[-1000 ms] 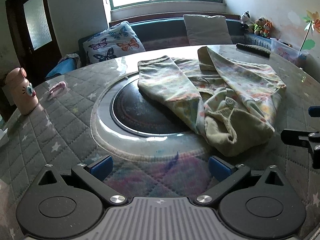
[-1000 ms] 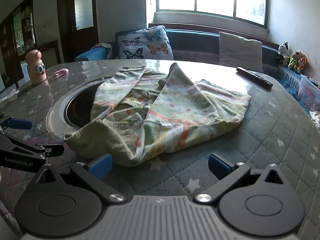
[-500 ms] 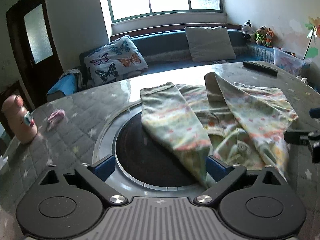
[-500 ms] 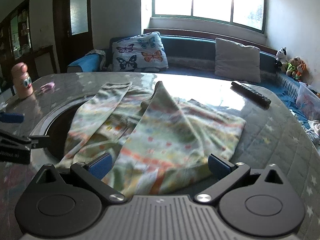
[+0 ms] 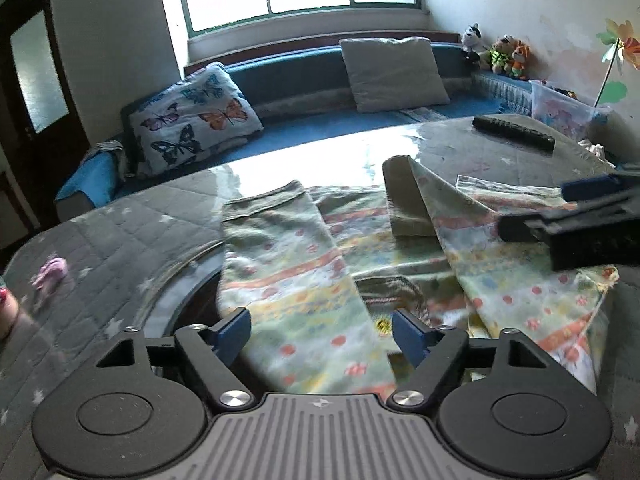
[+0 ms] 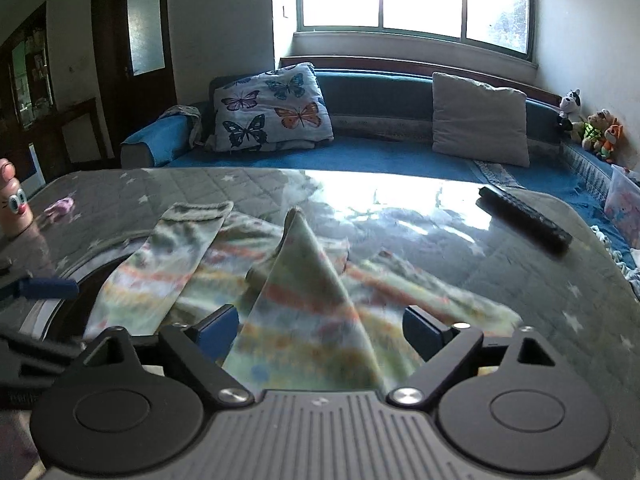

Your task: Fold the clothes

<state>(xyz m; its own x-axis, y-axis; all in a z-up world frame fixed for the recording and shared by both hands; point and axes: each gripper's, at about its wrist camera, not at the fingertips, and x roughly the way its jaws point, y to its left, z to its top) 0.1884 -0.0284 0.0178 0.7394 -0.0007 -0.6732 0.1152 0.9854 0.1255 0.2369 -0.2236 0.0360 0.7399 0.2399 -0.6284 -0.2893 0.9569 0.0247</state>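
**Both jaws closing over near edge of garment**

Left gripper (image 5: 320, 330): jaws fairly wide and have just been closing; patterned cloth lies between the blue pads, no pinch visible yet. Right gripper (image 6: 318, 330): same state, jaws wide, just been closing, a raised fold of cloth between them, pads not seen pressing.

Garment (image 5: 288, 272): pastel striped and dotted top, lying rumpled on the quilted worktop (image 6: 560, 300), partly over a dark round inset (image 5: 196, 308). One sleeve (image 6: 176, 248) runs far-left; a second fold peaks at centre.

Handling, judged: light, limp, thin knit; will drape and slide on the glossy cover. Best taken at the near hem corners, one per gripper, then lifted to shake flat.

Farther: remote control (image 6: 524, 218) far right on the worktop, clear of the cloth.
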